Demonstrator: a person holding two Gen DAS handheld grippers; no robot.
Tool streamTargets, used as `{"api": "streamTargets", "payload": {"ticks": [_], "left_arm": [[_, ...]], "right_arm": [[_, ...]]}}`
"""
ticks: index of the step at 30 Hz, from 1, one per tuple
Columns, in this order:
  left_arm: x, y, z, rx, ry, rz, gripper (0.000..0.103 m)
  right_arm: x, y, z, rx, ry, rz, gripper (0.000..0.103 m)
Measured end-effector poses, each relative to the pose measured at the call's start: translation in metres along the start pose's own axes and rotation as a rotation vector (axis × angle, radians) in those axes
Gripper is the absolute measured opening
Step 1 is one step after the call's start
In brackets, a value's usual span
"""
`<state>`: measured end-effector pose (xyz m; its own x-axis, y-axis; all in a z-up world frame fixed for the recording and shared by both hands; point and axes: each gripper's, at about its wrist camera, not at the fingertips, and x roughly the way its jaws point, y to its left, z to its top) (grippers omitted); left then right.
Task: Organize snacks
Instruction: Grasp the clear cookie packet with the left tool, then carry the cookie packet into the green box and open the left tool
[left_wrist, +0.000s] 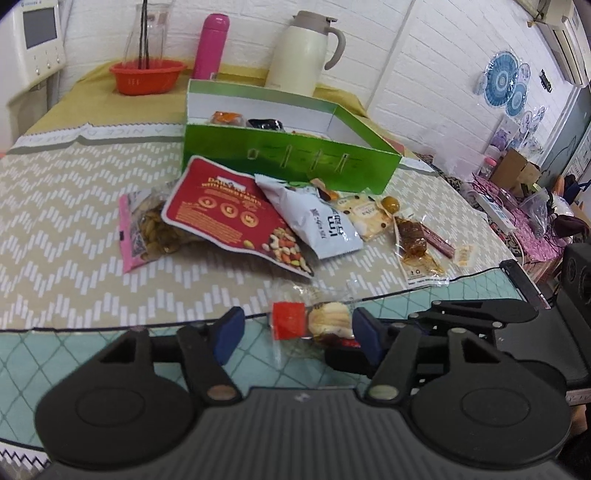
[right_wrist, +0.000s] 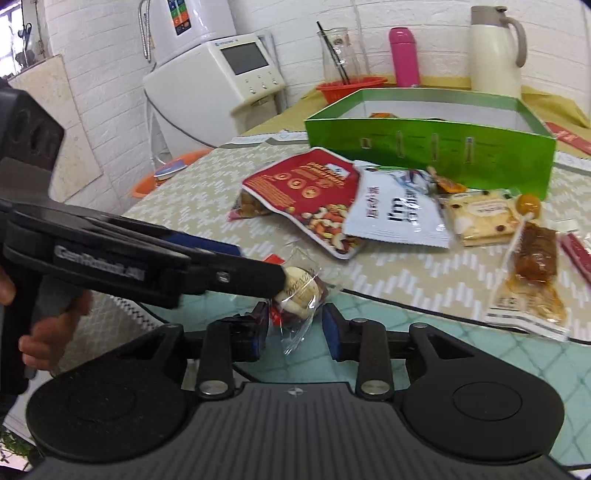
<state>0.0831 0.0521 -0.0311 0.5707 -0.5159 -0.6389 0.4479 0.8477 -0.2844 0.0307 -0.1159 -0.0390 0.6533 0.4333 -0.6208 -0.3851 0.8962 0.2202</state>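
Observation:
A small clear packet (left_wrist: 314, 321) with a red label and a cream pastry lies at the near edge of the patterned mat. My left gripper (left_wrist: 295, 332) straddles it: the right pad touches the pastry and the left pad stands clear of it. My right gripper (right_wrist: 295, 328) frames the same packet (right_wrist: 299, 291) from the other side. Its left pad is against the packet's red part, and a small gap shows at the right pad. Behind lie a red nut pouch (left_wrist: 229, 214), a white pouch (left_wrist: 317, 221), a cracker pack (left_wrist: 365, 216) and an amber bar (left_wrist: 413, 240). The green box (left_wrist: 288, 158) holds two packets.
Along the back wall stand an orange basin (left_wrist: 147, 75), a pink flask (left_wrist: 212, 46) and a cream jug (left_wrist: 303, 51). A white appliance (right_wrist: 229, 81) stands left of the table. A hand (right_wrist: 44, 332) holds the left gripper. Clutter fills the far right side (left_wrist: 517, 206).

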Motion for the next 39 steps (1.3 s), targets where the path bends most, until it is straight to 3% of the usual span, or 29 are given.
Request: {"api": "streamTargets", "payload": {"ticks": [3,6,10,16,25,31,39], "left_arm": [[-0.004,0.006,0.004,-0.03,0.011,-0.031,0.055],[0.004,0.008,0.007,-0.073,0.043,-0.068,0.054],[0.014,0.0,0.003,-0.046,0.076,-0.057,0.056],[0.023,0.0,0.005,-0.082,0.075,-0.068,0.057],[0.021,-0.011,0.001,-0.069,0.054,-0.077,0.04],[0.0,-0.023,0.023,-0.024,-0.031,-0.084,0.039],[-0.008,-0.025,0.09,0.015,-0.192,-0.091,0.039]], "right_arm": [[-0.001,-0.002,0.002,0.003,-0.015,0.005,0.072],[-0.004,0.0,0.002,-0.006,-0.036,-0.001,0.091],[-0.008,0.001,0.001,-0.017,-0.047,0.014,0.092],[0.002,0.002,0.005,-0.029,-0.024,-0.003,0.087],[-0.004,0.006,0.005,-0.058,-0.017,-0.022,0.07],[-0.024,0.011,0.025,-0.123,-0.082,-0.037,0.068],[-0.03,-0.002,0.088,-0.199,-0.232,-0.079,0.069]]}}
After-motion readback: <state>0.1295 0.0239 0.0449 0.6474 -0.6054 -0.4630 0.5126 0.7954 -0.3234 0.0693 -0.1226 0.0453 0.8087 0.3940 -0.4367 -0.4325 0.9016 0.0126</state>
